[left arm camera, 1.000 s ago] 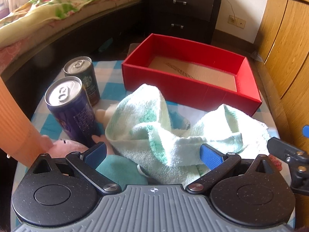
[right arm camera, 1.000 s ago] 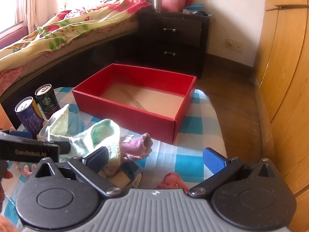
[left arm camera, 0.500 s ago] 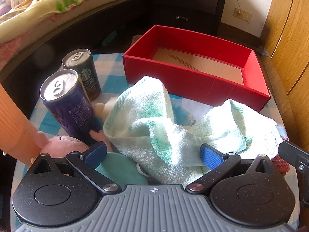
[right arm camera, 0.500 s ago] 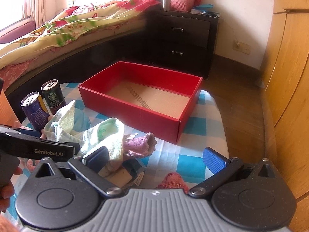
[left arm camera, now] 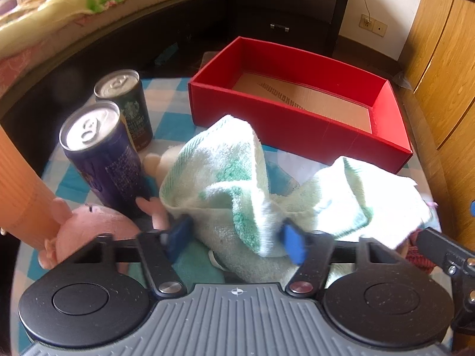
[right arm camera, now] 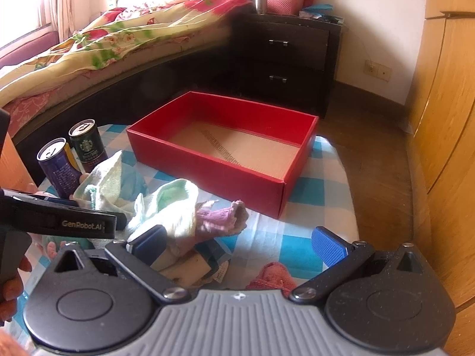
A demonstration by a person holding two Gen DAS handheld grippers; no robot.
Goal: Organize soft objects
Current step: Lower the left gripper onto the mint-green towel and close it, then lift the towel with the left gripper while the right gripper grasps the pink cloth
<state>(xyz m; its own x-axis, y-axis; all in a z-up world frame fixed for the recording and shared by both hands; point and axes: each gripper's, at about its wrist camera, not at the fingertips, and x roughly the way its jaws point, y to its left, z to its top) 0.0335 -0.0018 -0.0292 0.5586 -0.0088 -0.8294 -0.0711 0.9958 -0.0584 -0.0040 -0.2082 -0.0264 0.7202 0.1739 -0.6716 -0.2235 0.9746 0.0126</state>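
Note:
A pale green towel point(left arm camera: 237, 184) lies crumpled on the checked table in front of an empty red box point(left arm camera: 299, 130). My left gripper point(left arm camera: 236, 238) has its blue pads at either side of the towel's near fold, narrower than before, with the cloth between them. A pink plush toy point(left arm camera: 92, 228) lies at the left. In the right wrist view the towel point(right arm camera: 166, 204), a purple cloth point(right arm camera: 222, 216) and a red cloth point(right arm camera: 273, 276) lie before my right gripper point(right arm camera: 237, 241), which is open and empty. The red box point(right arm camera: 225, 172) stands beyond.
Two cans, a purple one point(left arm camera: 101, 151) and a dark green one point(left arm camera: 127, 103), stand left of the towel. A bed point(right arm camera: 104, 47) and a dark dresser point(right arm camera: 285, 59) lie beyond the table; wooden cabinets point(right arm camera: 445, 118) on the right.
My left gripper's fingers have closed in on the towel's near fold and the gripper has moved forward slightly. My right gripper has drifted a little and stays open.

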